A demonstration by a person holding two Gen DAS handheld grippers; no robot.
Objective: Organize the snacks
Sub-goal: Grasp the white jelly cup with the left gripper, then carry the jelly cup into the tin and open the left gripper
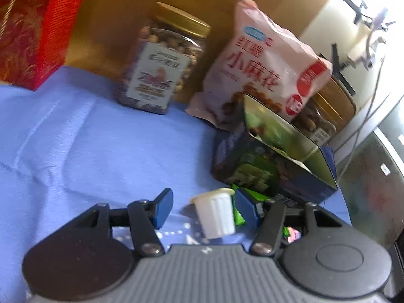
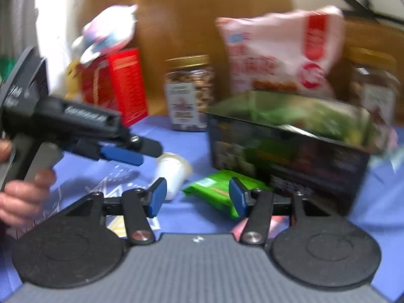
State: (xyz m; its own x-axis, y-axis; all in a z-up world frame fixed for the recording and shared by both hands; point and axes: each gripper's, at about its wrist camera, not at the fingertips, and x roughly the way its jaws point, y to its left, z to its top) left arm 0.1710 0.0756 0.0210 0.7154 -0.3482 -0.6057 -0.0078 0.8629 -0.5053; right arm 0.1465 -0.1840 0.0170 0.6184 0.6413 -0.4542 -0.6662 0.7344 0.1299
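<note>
Snacks crowd a blue-clothed desk [image 1: 75, 131] as the left hand-held gripper [image 1: 205, 208] stands released around a small white cup [image 1: 217, 212] lying on its side, pads clear of it. The right hand-held gripper [image 2: 197, 197], also released, hovers over a green snack packet [image 2: 217, 189] just beside the cup [image 2: 171, 171]. An open dark tin box [image 1: 275, 161] stands next behind, then a pink snack bag [image 1: 265, 70], a gold-lidded nut jar [image 1: 161, 68] and a red carton [image 1: 32, 32] against a brown board. A person's hand [image 2: 22, 194] grips the left tool [image 2: 121, 152].
</note>
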